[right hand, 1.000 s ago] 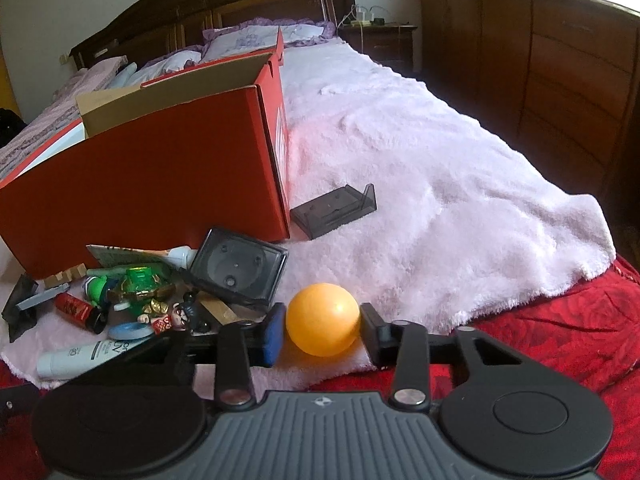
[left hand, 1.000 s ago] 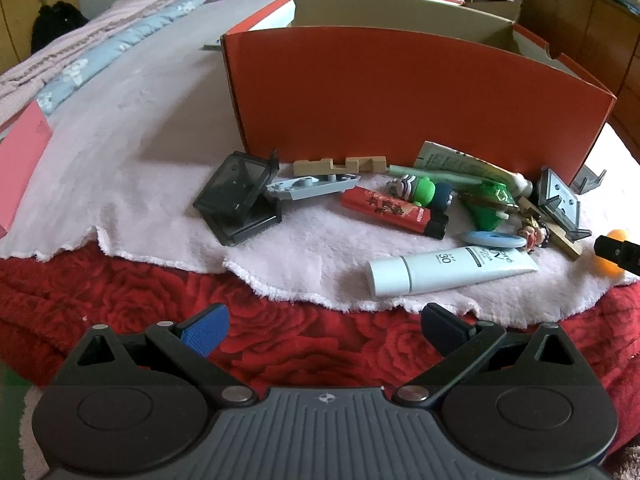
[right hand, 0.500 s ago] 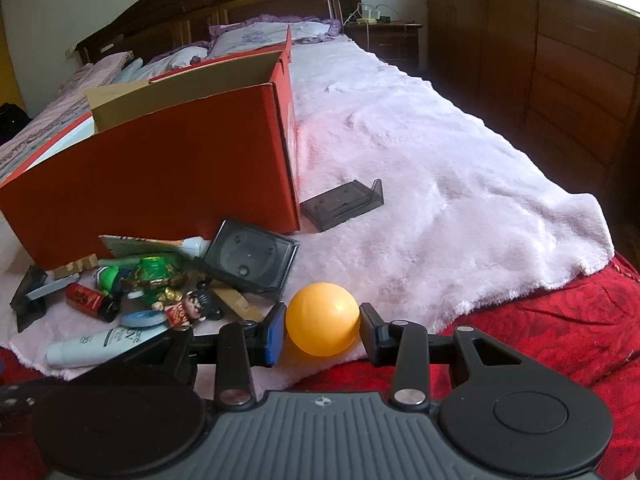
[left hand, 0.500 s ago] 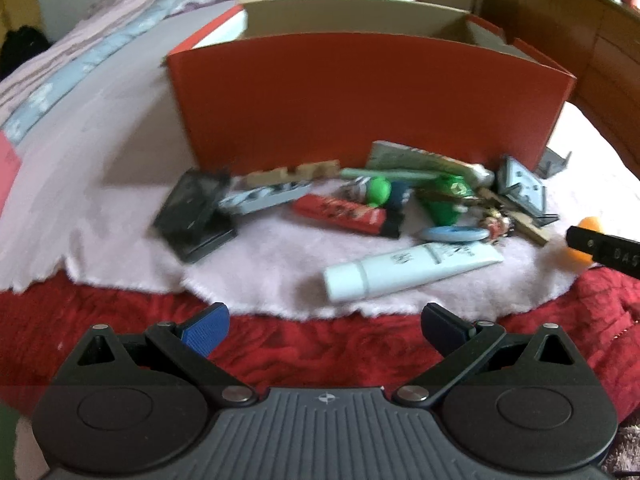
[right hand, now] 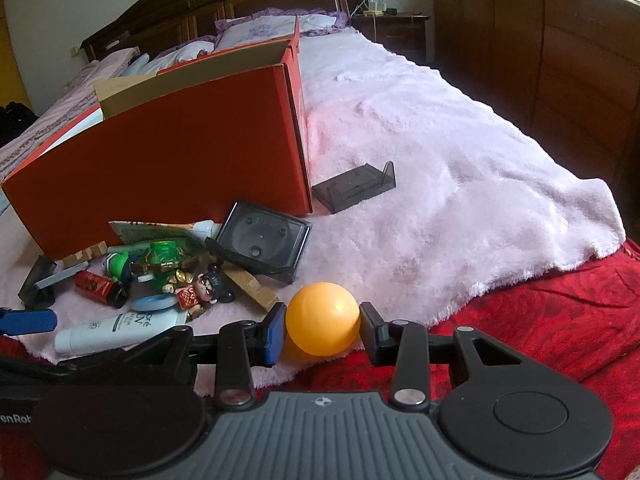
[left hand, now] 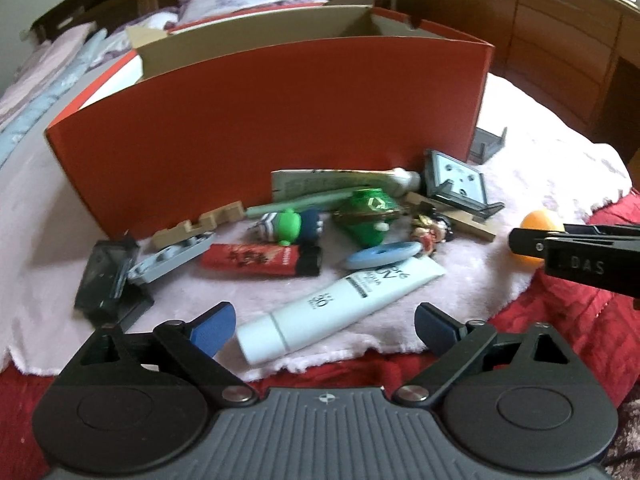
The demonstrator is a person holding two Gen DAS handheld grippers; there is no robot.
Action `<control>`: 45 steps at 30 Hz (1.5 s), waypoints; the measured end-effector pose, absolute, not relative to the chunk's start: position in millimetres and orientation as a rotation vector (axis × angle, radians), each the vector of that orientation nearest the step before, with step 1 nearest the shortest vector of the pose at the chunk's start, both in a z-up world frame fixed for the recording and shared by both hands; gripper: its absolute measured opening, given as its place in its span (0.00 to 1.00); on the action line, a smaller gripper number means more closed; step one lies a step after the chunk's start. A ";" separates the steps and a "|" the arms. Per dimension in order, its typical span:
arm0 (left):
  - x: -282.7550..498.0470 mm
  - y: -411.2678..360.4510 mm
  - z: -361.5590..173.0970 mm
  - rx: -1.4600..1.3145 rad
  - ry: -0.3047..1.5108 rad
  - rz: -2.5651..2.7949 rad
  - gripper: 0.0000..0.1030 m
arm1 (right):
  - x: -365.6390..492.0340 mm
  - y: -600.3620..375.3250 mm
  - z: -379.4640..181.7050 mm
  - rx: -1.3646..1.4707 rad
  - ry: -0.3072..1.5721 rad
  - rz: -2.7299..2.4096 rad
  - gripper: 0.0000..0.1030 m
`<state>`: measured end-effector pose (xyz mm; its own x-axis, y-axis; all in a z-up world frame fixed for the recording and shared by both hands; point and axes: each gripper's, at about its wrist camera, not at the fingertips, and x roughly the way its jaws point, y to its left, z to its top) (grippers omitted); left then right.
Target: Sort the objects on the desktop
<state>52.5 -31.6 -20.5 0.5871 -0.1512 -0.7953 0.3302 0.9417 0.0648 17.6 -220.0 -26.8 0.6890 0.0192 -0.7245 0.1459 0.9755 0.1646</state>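
Observation:
My right gripper (right hand: 322, 330) is shut on an orange ball (right hand: 323, 318) just above the blanket's front edge; the ball also shows in the left wrist view (left hand: 538, 222). My left gripper (left hand: 324, 326) is open and empty, its fingertips either side of the capped end of a white tube (left hand: 340, 304). Behind the tube lie a red lighter (left hand: 260, 260), a blue oval disc (left hand: 380, 254), a green toy (left hand: 370, 210), a small figurine (right hand: 204, 286), wooden blocks (left hand: 200, 226) and a dark square case (right hand: 264, 240). An open orange box (left hand: 260, 128) stands behind the pile.
A white plush blanket (right hand: 460, 184) covers a red bedspread (right hand: 560, 328). A dark plastic stand (right hand: 356, 186) lies right of the box. Another dark case (left hand: 108, 276) lies at the pile's left. A wooden wardrobe (right hand: 540, 48) runs along the right.
My left gripper has moved forward and to the right, up to the white tube. My right gripper keeps holding the orange ball and has barely moved.

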 end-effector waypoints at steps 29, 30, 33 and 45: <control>79.4 -66.6 -20.6 0.255 0.837 -0.521 0.25 | 16.0 -225.5 -37.5 0.251 0.794 -0.047 0.40; 78.3 -66.8 -20.0 0.258 0.834 -0.518 0.21 | 15.8 -225.8 -37.2 0.253 0.794 -0.047 0.40; 76.1 -63.9 -17.3 0.251 0.832 -0.498 0.03 | 15.4 -226.1 -36.0 0.258 0.792 -0.047 0.40; 61.8 -37.7 1.0 0.193 0.816 -0.430 0.05 | 10.2 -216.0 -24.6 0.243 0.775 -0.013 0.39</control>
